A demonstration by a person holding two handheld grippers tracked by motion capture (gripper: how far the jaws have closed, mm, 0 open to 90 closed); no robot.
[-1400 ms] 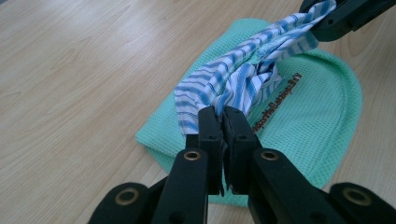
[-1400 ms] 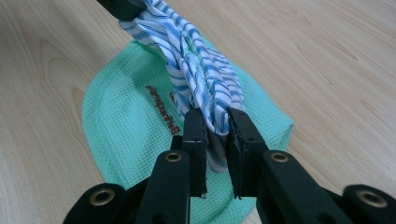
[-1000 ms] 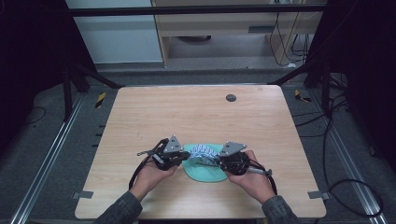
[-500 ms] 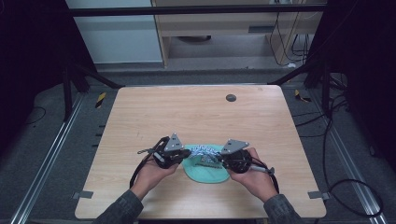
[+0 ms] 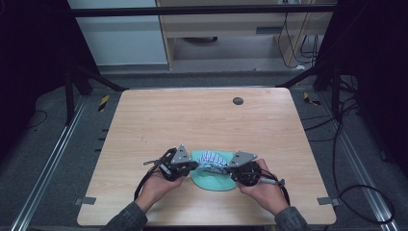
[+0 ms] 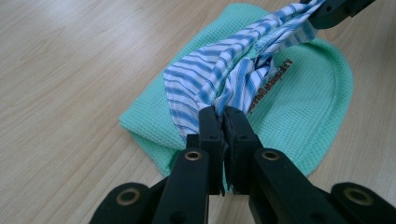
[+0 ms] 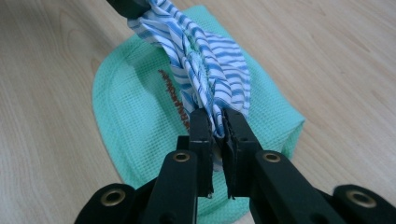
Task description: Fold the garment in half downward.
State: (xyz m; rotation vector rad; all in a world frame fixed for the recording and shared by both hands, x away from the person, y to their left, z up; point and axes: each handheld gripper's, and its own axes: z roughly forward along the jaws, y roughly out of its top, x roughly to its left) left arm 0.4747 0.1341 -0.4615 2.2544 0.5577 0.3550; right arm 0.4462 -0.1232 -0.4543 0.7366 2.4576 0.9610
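The striped cloth [image 6: 224, 77] hides part of the green towel's [image 6: 299, 107] lettering.

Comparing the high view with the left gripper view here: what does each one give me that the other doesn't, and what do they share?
High view alone: both hands, the whole table, a dark round spot near its far edge, the floor around.

Left gripper view alone: the left gripper shut on the blue-striped cloth, and dark lettering on the green waffle-weave cloth.

Both: the striped cloth stretched between the left and right gripper above the green cloth on the wood.
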